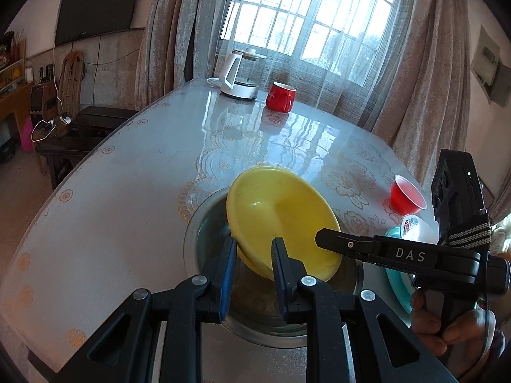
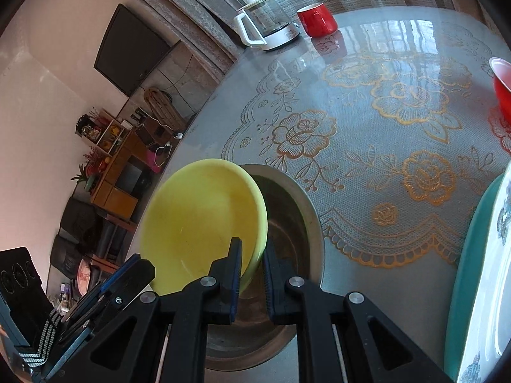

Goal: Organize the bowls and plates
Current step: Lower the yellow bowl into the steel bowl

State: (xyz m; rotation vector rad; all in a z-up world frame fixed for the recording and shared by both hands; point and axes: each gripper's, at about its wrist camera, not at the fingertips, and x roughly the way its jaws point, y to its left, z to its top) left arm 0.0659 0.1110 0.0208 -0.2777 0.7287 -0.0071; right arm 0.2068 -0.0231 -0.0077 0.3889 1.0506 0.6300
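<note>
A yellow bowl (image 1: 281,220) is held tilted above a round metal basin (image 1: 207,239) sunk into the table. My left gripper (image 1: 254,252) straddles the bowl's near rim, jaws close on it. My right gripper (image 2: 252,255) is shut on the yellow bowl's (image 2: 201,220) right rim; it also shows in the left wrist view (image 1: 322,236) reaching in from the right. A teal plate (image 2: 469,255) with a white patterned plate (image 2: 491,274) on it lies at the right. A small red bowl (image 1: 405,196) stands beyond them.
A white kettle (image 1: 238,75) and a red mug (image 1: 280,96) stand at the table's far edge by the curtained window. The table (image 2: 383,102) has a lace-patterned glossy cover. Dark benches (image 1: 64,146) and furniture stand to the left.
</note>
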